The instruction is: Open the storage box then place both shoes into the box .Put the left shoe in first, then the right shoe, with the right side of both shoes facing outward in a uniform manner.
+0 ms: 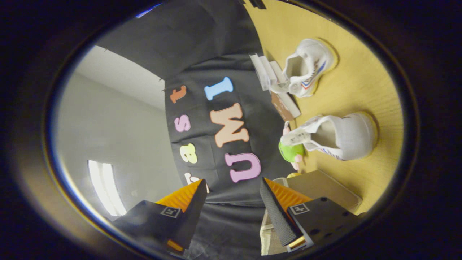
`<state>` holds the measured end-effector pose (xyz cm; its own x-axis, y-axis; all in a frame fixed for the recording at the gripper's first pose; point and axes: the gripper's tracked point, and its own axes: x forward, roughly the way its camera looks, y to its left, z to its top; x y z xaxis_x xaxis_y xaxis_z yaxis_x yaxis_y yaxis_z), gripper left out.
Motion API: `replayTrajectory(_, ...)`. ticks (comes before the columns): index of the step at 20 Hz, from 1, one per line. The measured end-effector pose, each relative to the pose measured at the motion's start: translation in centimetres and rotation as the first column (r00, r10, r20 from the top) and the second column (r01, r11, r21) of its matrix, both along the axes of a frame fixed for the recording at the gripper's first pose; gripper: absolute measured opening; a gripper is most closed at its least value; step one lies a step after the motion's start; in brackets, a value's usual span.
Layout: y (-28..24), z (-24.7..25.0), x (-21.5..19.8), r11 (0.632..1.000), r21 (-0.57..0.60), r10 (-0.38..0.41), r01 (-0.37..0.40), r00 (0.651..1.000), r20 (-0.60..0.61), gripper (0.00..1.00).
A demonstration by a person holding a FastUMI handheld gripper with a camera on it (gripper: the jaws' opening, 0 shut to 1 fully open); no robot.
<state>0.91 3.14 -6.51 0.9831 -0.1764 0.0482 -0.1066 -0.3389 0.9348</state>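
- gripper [234, 187] — two wedge-shaped fingers with ribbed sides, set apart
- fingertips [279, 213] faced with a fine dimpled grip texture
- dark blocky finger mounts, each bearing a small square white-bordered marker; round holes on one

White shoes [339, 135], yellow table [361, 86]
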Motion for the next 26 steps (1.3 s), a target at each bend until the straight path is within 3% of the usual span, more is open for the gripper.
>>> replayTrajectory(6, 4.6, -3.5, 0.4, 0.982, 0.118, 0.168, -0.15, 0.971, -0.167, 0.93)
replayTrajectory(9, 6.8, -4.3, 0.7, 0.967, 0.144, 0.237, -0.211, 0.952, -0.195, 0.92)
replayTrajectory(12, 6.4, -3.7, 1.1, 0.968, 0.147, 0.227, -0.203, 0.96, -0.165, 0.91)
replayTrajectory(18, 5.3, -1.6, 1.7, 0.976, 0.154, 0.162, -0.151, 0.985, -0.06, 0.76)
replayTrajectory(23, 6.6, -3.0, 2.7, 0.974, 0.131, 0.199, -0.184, 0.974, -0.111, 0.63)
replayTrajectory(24, 6.1, -2.3, 3.0, 0.98, 0.118, 0.174, -0.161, 0.979, -0.104, 0.48)
replayTrajectory(26, 6.7, -3.5, 2.9, 0.978, 0.09, 0.2, -0.19, 0.971, -0.128, 0.19)
